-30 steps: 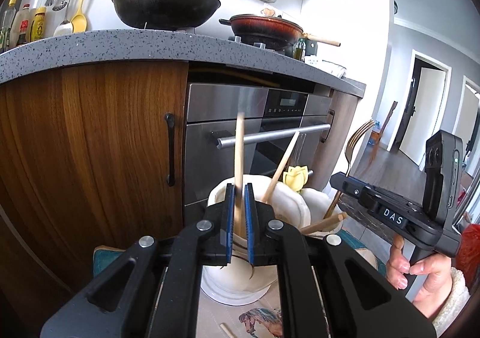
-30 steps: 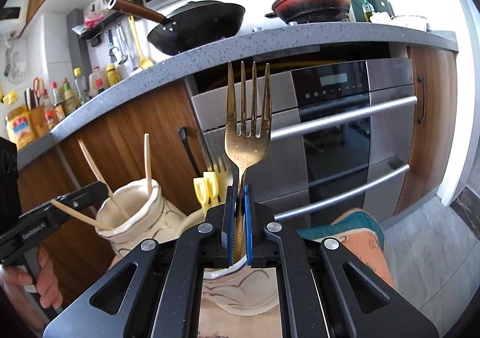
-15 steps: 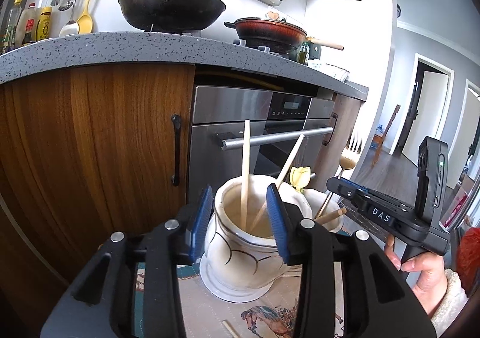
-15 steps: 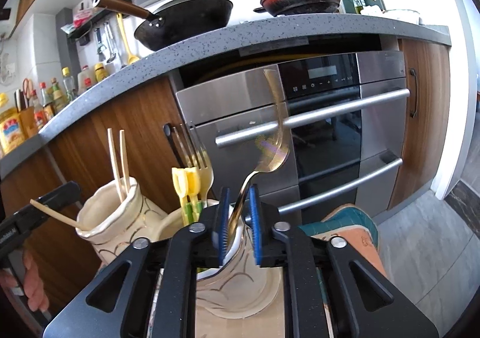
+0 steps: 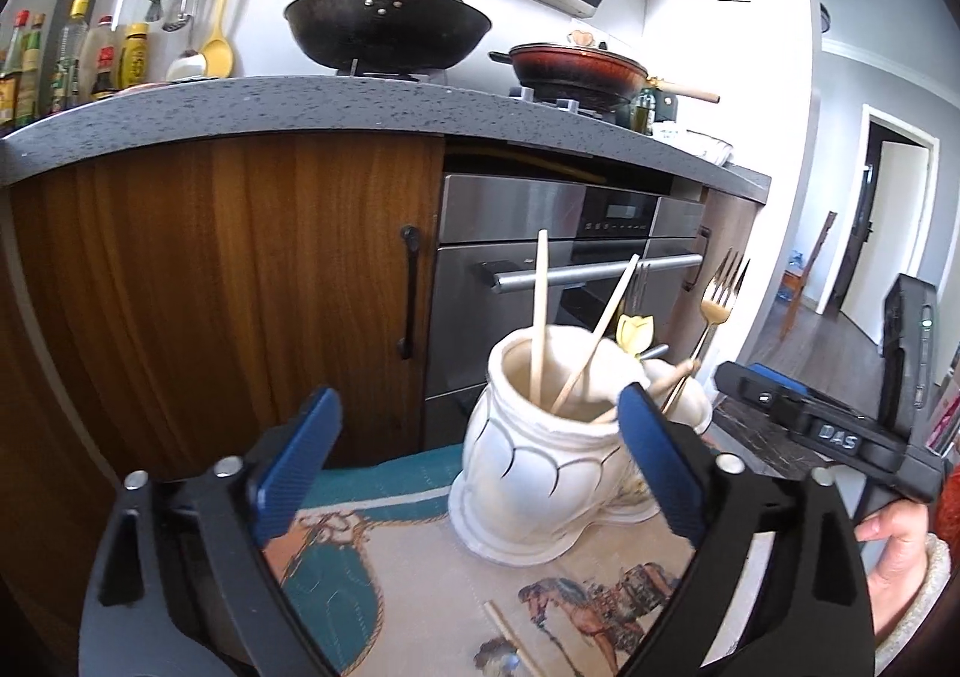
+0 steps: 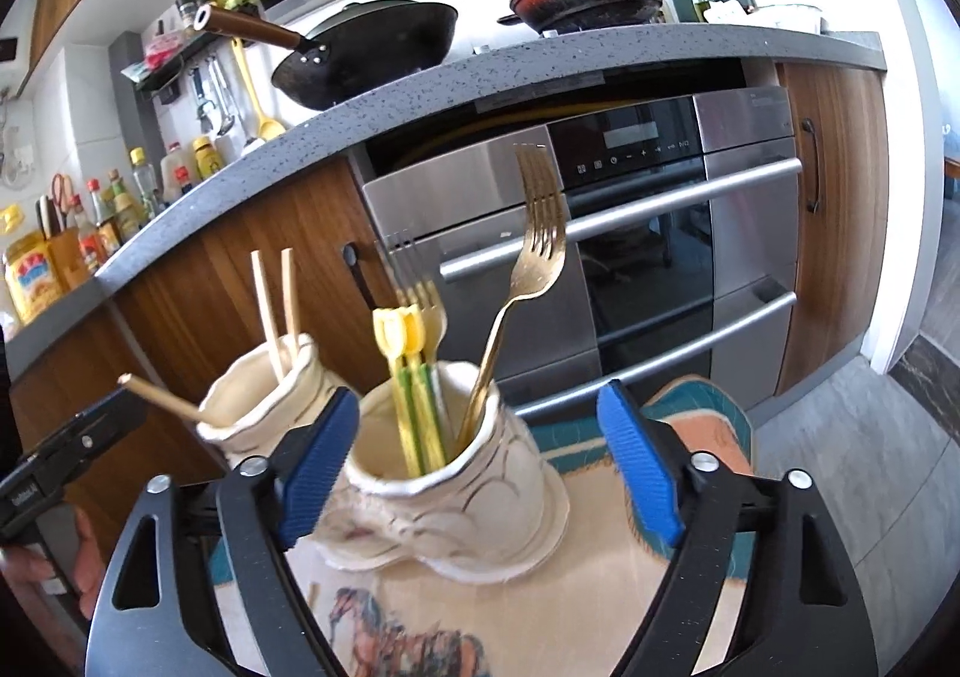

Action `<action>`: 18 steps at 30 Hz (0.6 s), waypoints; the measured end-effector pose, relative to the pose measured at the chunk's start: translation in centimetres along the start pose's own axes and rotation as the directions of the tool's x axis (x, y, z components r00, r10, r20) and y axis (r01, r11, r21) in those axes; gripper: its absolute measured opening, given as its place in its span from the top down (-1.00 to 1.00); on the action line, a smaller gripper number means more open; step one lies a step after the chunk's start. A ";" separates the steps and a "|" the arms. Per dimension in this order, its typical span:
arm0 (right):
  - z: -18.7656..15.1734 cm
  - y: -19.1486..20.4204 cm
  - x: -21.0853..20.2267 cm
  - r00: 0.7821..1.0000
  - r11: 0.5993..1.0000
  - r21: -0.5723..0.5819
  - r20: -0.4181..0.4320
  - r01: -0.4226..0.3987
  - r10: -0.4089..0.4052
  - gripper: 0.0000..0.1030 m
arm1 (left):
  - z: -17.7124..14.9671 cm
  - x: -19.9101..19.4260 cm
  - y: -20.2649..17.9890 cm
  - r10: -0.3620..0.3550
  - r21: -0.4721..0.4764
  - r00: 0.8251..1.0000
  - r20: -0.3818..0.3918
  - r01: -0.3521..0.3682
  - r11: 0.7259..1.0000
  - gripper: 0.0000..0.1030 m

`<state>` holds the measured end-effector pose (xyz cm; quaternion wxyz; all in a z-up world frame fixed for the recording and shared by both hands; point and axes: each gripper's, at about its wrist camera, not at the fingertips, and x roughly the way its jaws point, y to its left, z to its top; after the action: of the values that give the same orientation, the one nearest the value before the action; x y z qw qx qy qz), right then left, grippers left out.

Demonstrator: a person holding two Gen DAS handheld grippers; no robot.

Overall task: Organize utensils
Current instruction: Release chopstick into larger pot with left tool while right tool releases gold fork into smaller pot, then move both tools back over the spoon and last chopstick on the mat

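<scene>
Two white ceramic holders stand side by side on a patterned mat. The left holder (image 5: 540, 437) holds several wooden chopsticks (image 5: 541, 311). The right holder (image 6: 456, 485) holds a gold fork (image 6: 528, 281), yellow-green utensils (image 6: 408, 377) and another fork. My left gripper (image 5: 480, 461) is open and empty, just in front of the left holder. My right gripper (image 6: 480, 467) is open and empty, its jaws on either side of the right holder. One loose chopstick (image 5: 510, 635) lies on the mat.
The patterned mat (image 5: 372, 545) covers a low surface in front of wooden cabinets (image 5: 240, 281) and a steel oven (image 6: 660, 233). The counter above carries a black wok (image 5: 387, 29) and a red pan (image 5: 579, 71). The other hand-held gripper (image 5: 840, 431) is at the right.
Both grippers opened wide and drew back. The left one let go of a chopstick into the left holder; the right one let go of the gold fork into the right holder.
</scene>
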<state>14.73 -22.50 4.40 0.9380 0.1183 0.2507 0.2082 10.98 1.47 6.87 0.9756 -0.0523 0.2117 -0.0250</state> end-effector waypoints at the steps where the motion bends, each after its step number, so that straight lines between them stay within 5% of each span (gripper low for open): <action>1: -0.2 0.3 -0.3 1.000 1.000 -0.007 0.003 0.002 -0.002 -0.76 | -0.2 -0.3 0.1 0.009 0.002 1.000 0.002 -0.009 1.000 -0.89; 7: -2.5 2.9 -1.6 0.999 0.996 -0.088 0.010 0.032 -0.031 -0.84 | -2.2 -1.8 0.2 0.075 0.033 0.997 -0.033 -0.074 0.997 -0.89; 18: -7.0 3.5 -2.0 0.993 0.991 -0.132 -0.106 0.035 -0.049 -0.88 | -7.9 -2.2 0.2 0.126 0.110 0.972 -0.197 -0.106 0.988 -0.89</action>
<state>8.37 -19.46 0.51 0.9328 0.0401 0.2897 0.2105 5.73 1.11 0.61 0.9500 0.0113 0.3117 0.0162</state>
